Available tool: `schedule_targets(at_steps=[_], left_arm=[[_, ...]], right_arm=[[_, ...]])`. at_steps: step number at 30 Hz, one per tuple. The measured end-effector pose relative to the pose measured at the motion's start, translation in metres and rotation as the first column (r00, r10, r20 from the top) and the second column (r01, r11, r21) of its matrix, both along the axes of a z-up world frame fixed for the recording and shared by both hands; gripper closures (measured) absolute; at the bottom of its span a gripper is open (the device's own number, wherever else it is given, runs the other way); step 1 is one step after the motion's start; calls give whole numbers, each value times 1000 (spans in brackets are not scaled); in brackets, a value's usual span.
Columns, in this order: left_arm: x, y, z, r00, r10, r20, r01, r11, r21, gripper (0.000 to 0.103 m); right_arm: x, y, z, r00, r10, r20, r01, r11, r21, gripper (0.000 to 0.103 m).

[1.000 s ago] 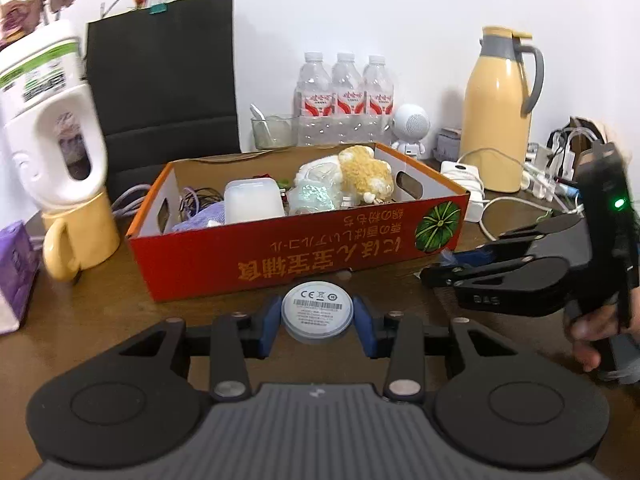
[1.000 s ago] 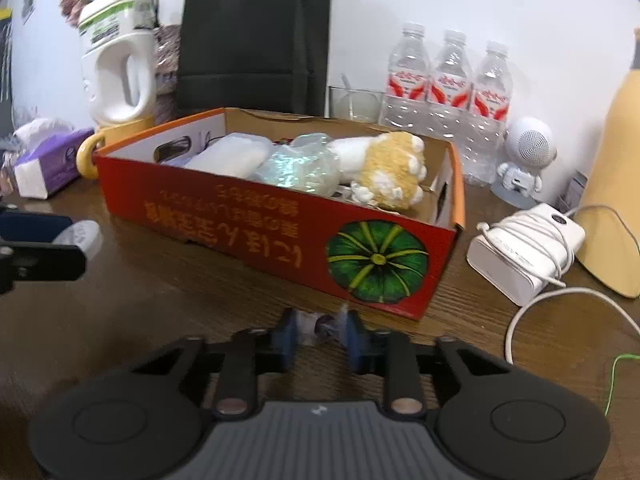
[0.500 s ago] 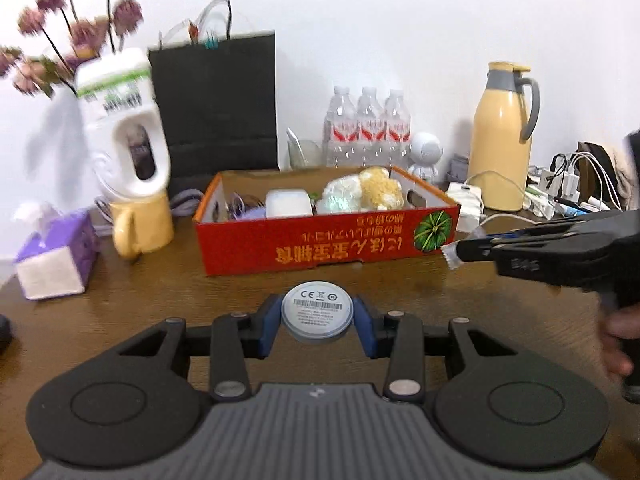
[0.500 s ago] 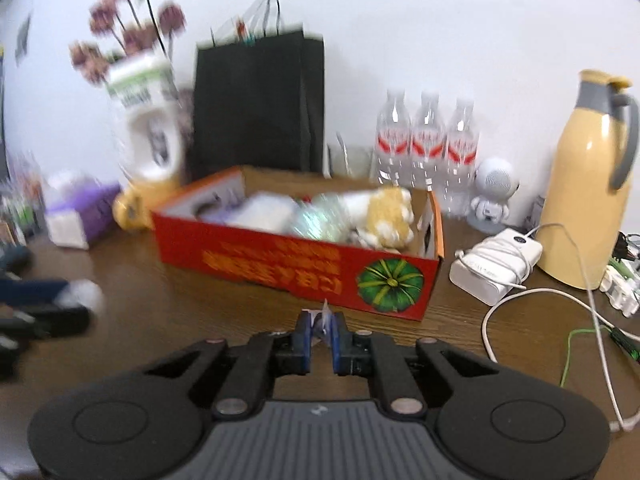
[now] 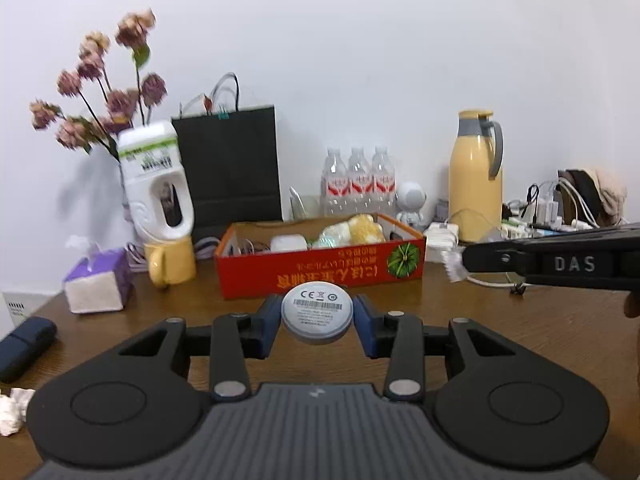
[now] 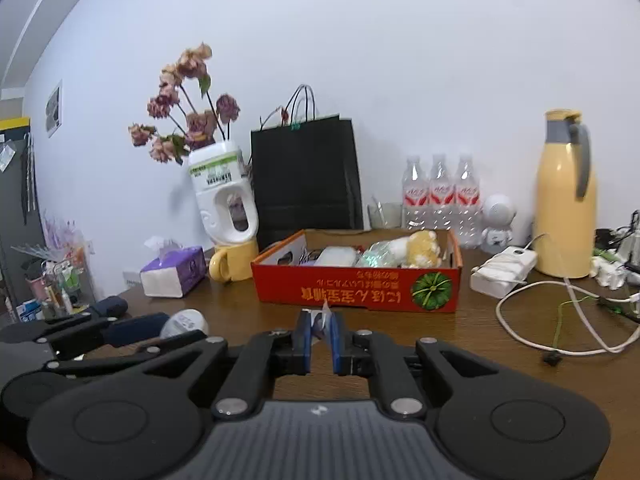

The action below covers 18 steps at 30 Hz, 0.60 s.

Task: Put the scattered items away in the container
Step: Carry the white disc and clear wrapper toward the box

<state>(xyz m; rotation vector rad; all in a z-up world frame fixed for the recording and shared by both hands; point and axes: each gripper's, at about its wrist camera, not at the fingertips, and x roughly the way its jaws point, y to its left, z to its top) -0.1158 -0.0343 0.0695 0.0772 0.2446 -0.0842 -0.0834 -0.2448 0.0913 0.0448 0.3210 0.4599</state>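
Two grippers are loaded, both short of the box point(image 5: 320, 268). Left gripper point(image 5: 317, 314) has its fingers clamped on a round white puck point(image 5: 317, 312), label up, level so it won't slip. Right gripper point(image 6: 319, 330) has its fingers pinched nearly together on a small crinkly scrap point(image 6: 322, 314). Bare worktop point(image 6: 460, 344) lies ahead. I'd say both must clear the box's near wall; cables point(image 6: 560, 320) crowd the right side.
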Motion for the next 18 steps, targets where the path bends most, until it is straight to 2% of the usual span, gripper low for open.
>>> schedule_targets(at_steps=[5, 9, 14, 18], left_arm=[[-14, 0, 5, 999, 6, 44, -6, 1000, -3, 63], [-6, 4, 4, 1000, 11, 29, -11, 1000, -5, 63], [26, 12, 7, 1000, 4, 7, -4, 1000, -16, 63], [70, 18, 17, 1000, 14, 25, -13, 1000, -16, 63]], right_arm=[[-22, -5, 3, 1000, -2, 17, 2, 1000, 15, 94], [-19, 0, 2, 1000, 6, 13, -6, 1000, 10, 94], [6, 6, 1, 1000, 0, 4, 0, 1000, 0, 94], [48, 9, 5, 1000, -19, -14, 19, 1000, -5, 94]])
